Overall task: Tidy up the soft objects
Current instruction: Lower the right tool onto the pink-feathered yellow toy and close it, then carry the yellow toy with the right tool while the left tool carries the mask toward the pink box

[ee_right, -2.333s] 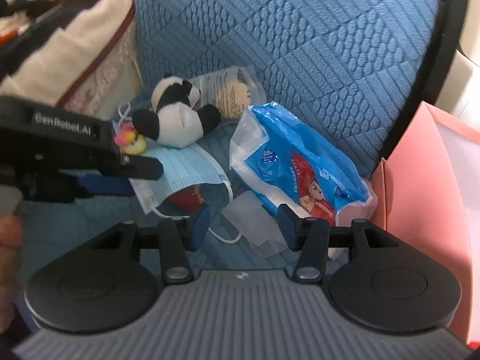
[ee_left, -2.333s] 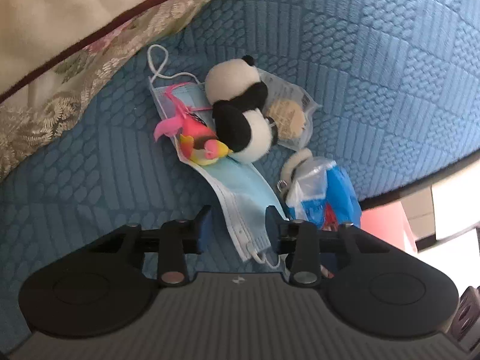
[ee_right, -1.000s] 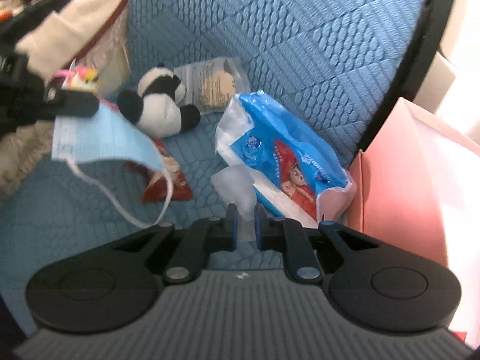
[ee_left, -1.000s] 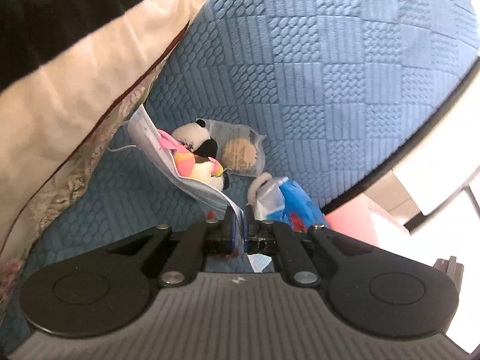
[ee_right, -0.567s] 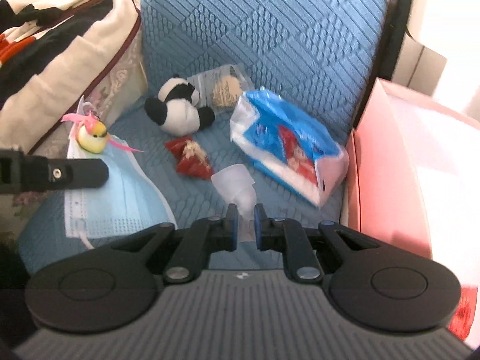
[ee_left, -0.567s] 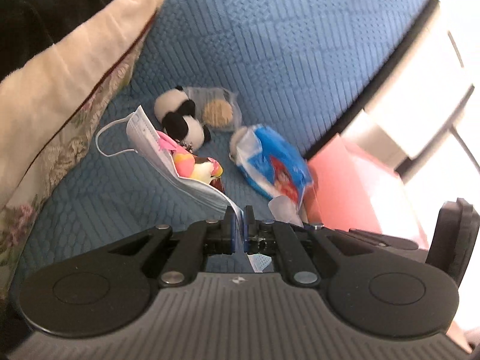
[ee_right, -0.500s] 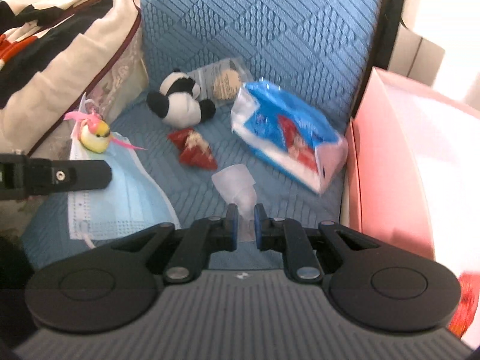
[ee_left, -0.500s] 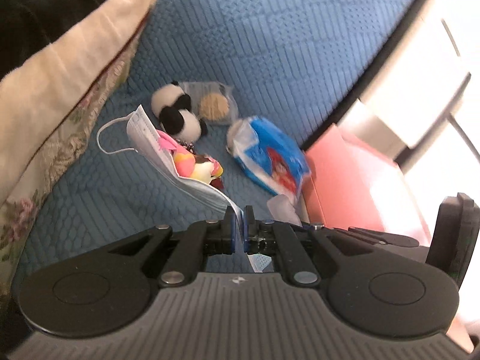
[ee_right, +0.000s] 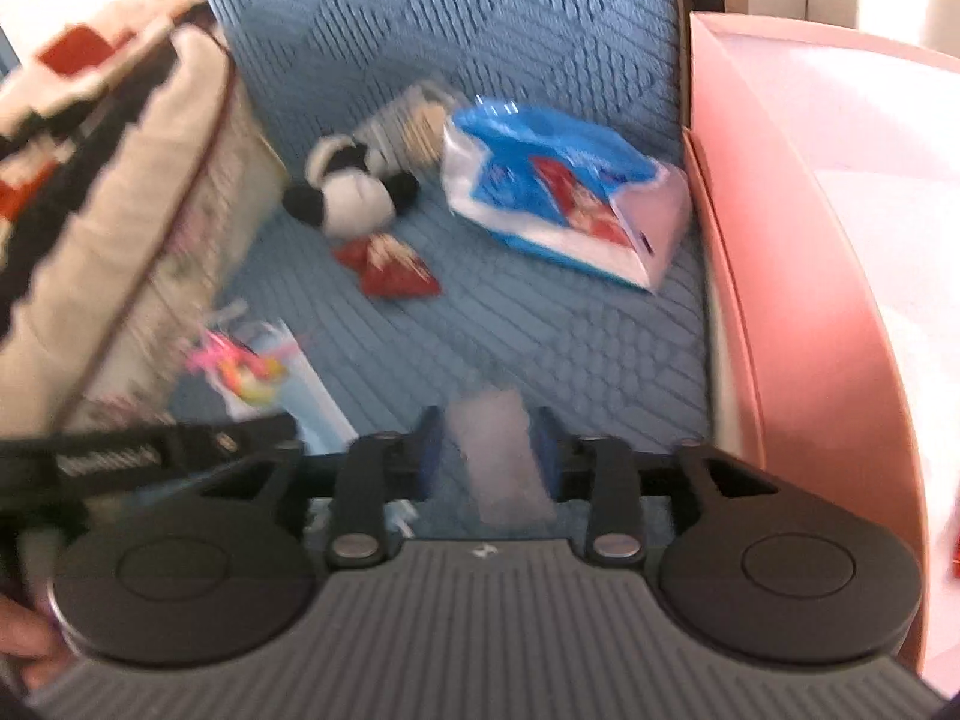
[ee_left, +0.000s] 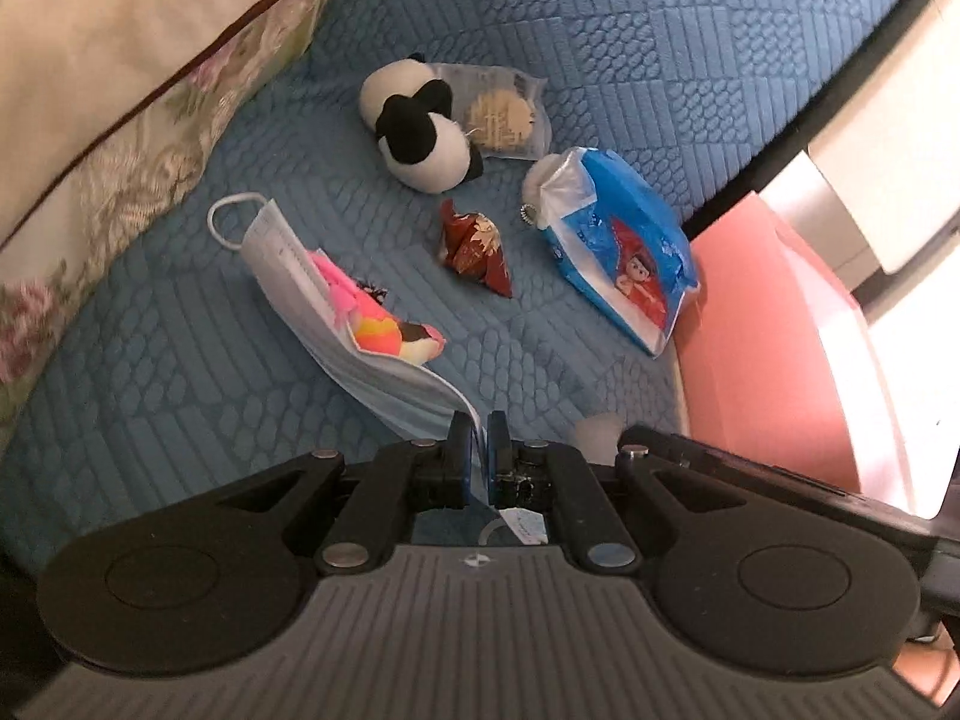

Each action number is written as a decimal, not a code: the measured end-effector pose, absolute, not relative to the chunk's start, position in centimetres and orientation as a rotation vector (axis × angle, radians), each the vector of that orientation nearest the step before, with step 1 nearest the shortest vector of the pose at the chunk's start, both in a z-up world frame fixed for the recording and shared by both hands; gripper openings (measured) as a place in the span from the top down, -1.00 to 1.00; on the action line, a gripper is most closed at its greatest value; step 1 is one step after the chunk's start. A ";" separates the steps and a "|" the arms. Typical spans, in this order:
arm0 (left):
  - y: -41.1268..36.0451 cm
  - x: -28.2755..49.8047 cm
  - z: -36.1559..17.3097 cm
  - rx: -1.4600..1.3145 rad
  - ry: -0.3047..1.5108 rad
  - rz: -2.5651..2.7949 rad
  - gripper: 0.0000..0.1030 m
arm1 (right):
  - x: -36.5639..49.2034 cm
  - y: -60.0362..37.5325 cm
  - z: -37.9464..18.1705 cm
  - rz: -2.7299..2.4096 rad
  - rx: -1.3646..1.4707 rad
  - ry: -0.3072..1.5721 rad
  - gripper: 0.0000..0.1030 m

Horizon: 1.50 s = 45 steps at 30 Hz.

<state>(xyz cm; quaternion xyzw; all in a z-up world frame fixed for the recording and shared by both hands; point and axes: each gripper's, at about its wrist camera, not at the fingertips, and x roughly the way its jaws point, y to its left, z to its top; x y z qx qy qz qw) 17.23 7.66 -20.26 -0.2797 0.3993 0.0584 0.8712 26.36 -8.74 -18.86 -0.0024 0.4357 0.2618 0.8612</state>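
My left gripper (ee_left: 478, 441) is shut on the edge of a light blue face mask (ee_left: 300, 294), which hangs out over the blue seat. A pink and yellow bird toy (ee_left: 372, 324) lies on the mask. In the blurred right wrist view my right gripper (ee_right: 487, 450) has its jaws opening, and a scrap of clear plastic (ee_right: 498, 462) sits loosely between them. Further back on the seat lie a panda plush (ee_left: 420, 138), a red snack packet (ee_left: 477, 246) and a blue tissue pack (ee_left: 618, 246).
A clear cookie bag (ee_left: 501, 114) lies behind the panda. A pink box (ee_right: 810, 240) stands at the seat's right edge. A floral quilt (ee_left: 120, 60) is piled along the left. The blue quilted seat (ee_left: 150, 372) shows bare cover between the mask and the quilt.
The right jaws have parted from the clear plastic they were pinching. The left gripper has sunk closer to the seat, still holding the mask and bird toy.
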 end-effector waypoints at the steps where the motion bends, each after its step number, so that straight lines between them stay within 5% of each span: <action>1: 7.8 17.1 -20.3 -0.599 0.832 0.124 0.89 | 26.4 -8.8 -18.6 0.568 0.015 0.903 0.03; 10: 9.7 16.4 -21.7 -0.813 0.809 0.159 0.89 | 29.9 -6.0 -19.2 0.852 0.276 1.004 0.01; 28: 9.3 16.1 -21.3 -0.797 0.802 0.176 0.89 | 31.1 0.3 -22.8 1.018 0.241 1.215 0.02; 32: 9.2 16.1 -21.2 -0.787 0.803 0.179 0.89 | 31.3 0.6 -23.1 1.023 0.228 1.212 0.31; 45: 9.4 15.9 -21.0 -0.791 0.787 0.176 0.89 | 32.1 -1.9 -21.5 0.921 0.267 1.076 0.33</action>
